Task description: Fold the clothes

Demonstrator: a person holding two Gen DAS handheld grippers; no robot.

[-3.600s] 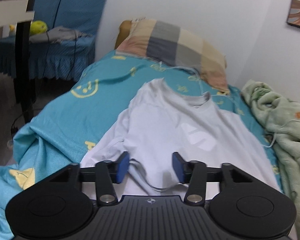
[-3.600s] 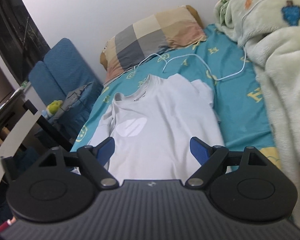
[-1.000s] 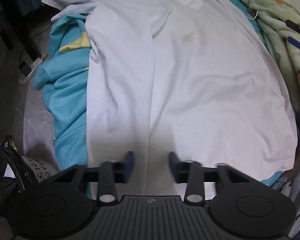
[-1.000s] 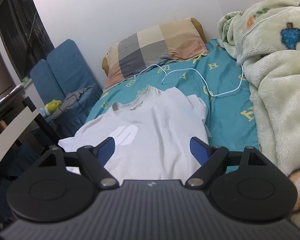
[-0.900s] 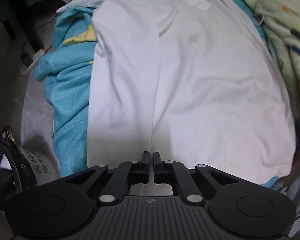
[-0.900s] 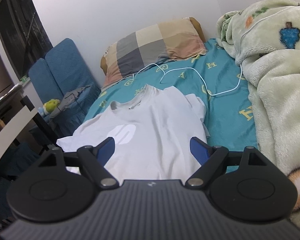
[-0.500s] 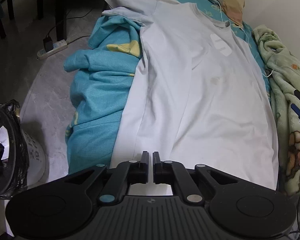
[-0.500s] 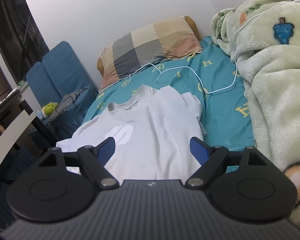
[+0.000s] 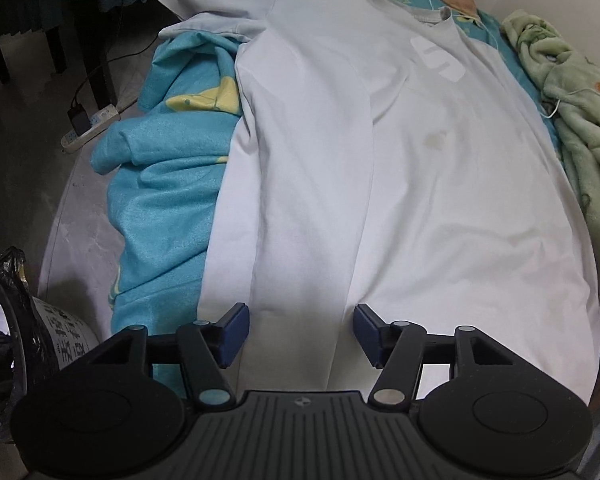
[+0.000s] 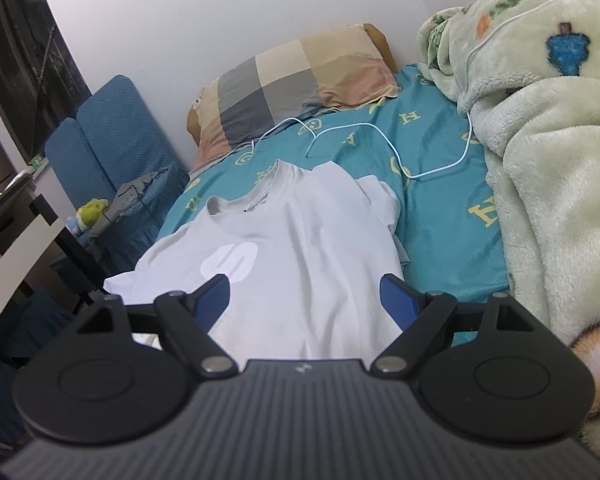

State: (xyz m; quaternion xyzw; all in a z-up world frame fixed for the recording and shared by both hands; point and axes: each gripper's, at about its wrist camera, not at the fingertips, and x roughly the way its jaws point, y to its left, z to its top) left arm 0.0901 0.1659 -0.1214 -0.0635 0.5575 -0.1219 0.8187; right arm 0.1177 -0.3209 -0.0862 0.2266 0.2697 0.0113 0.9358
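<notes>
A white T-shirt [image 9: 400, 168] lies spread face up along the bed, collar at the far end, hem toward me, its left sleeve hanging over the bed's left edge. It also shows in the right wrist view [image 10: 292, 256]. My left gripper [image 9: 298, 334] is open and empty, just above the shirt's hem near the left side. My right gripper [image 10: 305, 300] is open and empty, held over the shirt's lower right part.
The teal bedsheet [image 9: 168, 184] droops off the bed's left side. A checked pillow [image 10: 296, 84] lies at the head. A green fleece blanket [image 10: 552, 152] is piled along the right. A white cable [image 10: 384, 140] lies on the sheet. A bin with a black bag [image 9: 8, 328] and a power strip [image 9: 90, 130] are on the floor.
My left gripper shut at the hem, drew back from the shirt, and has now opened, empty. The right gripper stayed open and barely moved.
</notes>
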